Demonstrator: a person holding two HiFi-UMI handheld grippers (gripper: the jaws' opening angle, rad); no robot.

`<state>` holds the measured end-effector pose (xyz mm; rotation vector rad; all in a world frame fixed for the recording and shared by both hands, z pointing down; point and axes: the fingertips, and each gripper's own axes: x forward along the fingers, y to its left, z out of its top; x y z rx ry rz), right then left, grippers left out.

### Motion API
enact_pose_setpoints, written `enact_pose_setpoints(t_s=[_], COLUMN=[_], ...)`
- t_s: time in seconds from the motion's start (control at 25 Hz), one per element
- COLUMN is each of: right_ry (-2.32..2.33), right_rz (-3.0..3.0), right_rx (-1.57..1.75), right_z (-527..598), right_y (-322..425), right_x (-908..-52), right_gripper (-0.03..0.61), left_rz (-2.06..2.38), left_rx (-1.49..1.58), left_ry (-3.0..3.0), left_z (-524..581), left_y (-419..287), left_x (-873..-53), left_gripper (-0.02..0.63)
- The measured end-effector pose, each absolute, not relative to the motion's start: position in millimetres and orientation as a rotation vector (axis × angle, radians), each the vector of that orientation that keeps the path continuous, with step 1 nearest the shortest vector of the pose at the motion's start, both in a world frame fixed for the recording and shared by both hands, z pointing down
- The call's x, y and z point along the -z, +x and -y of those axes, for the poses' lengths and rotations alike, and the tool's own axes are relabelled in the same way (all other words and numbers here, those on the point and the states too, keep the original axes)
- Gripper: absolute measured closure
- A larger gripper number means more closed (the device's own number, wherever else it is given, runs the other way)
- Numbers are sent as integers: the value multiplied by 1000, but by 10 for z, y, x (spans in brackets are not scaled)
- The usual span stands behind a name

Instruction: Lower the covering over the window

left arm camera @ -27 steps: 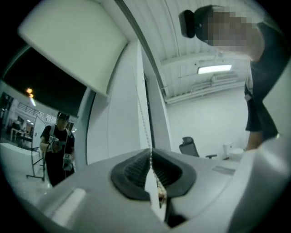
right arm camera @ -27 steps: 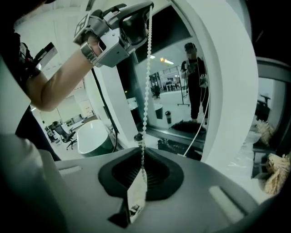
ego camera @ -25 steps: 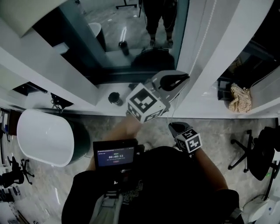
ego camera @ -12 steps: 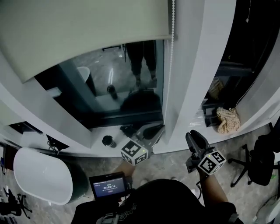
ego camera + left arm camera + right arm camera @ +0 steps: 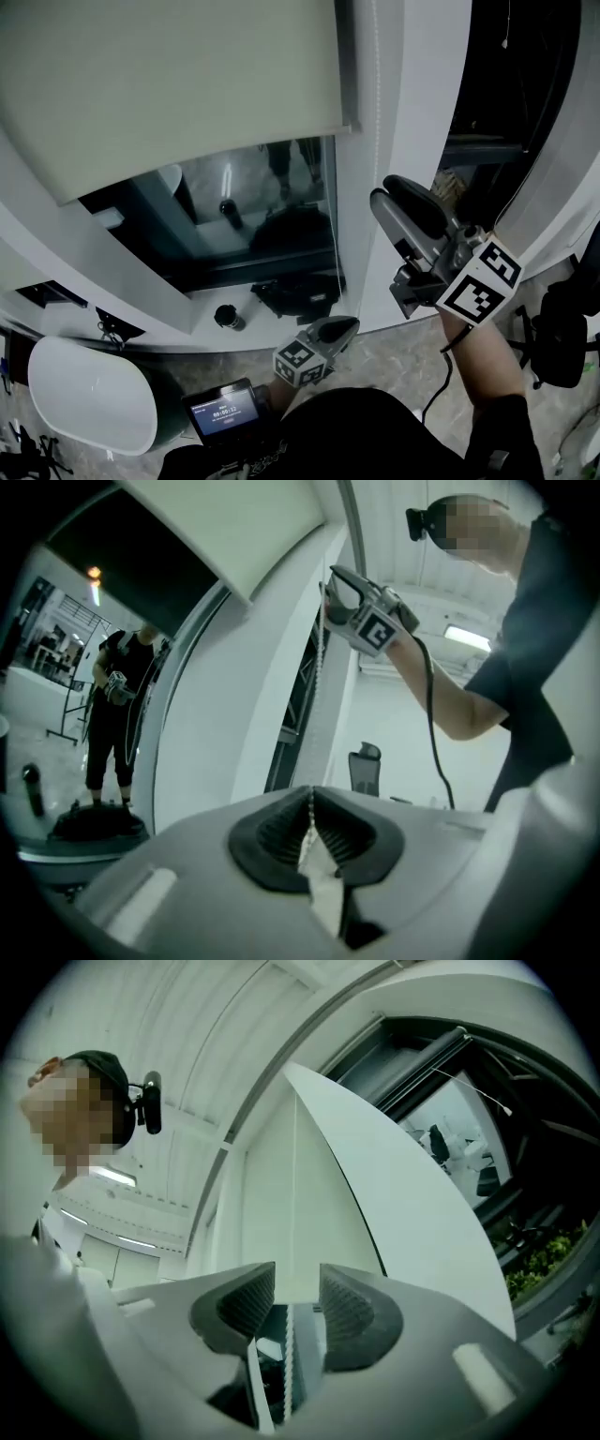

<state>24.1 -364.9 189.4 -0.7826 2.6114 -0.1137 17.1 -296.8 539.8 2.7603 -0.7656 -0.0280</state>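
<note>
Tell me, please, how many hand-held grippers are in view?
2. The left hand-held gripper, low, is shut on the bead chain; the right hand-held gripper, higher by the frame, has just been opening, chain between its jaws.

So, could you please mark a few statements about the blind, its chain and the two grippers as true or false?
1. The left gripper is shut on the bead chain. True.
2. The right gripper is clamped on the chain. False: its jaws have just been opening and stand apart, with the chain running between them unpinched.
3. The blind covers all the glass. False: dark glass shows below its bottom edge.
4. The right gripper is raised above the left one. True.
</note>
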Motion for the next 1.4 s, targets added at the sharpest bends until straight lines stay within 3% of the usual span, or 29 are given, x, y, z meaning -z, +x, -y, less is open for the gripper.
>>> enact_pose_setpoints(t_s=[0.24,0.28,0.32,0.4,0.56,0.8,1.0,1.24,1.4], right_ry=[-787,-787,-791,-799,-927,-1036,-1030,-1116,-1155], right_rz=[-2656,-2665,-2675,-2710,-2758,-2757,-2854,-2906,-2986], right_rx=[13,-3,-21,-83,-335,-405,-293,4,129], right_z=[3813,3825,3830,3821,3842,3938,4012,4069,4008], right_y=[73,27,-17,-112,-130,116,112,210,99], right_x=[-1192,-1108,-1044,-981,-1044,-1499,-2038,-3172,-3875], right_gripper=[434,457,520,557,561,561,561,562,562], left_rz=[738,747,754,743,636,923,1206,1236,1340], left_rx=[73,82,92,124,198,261,300,197,297], left_ry=[2722,2721,2718,2706,2728,2650,2679,2758,2698], left_z=[2799,2809,2816,2810,2696,2752,2831,2788,2826], left_y=[130,101,69,36,-5,-660,-1333,-1884,-2301], left_x=[-5423,-5425,-5431,-5431,-5408,-5235,-4862,-4551,-4274], left_gripper=[603,603,603,603,603,603,603,596,586])
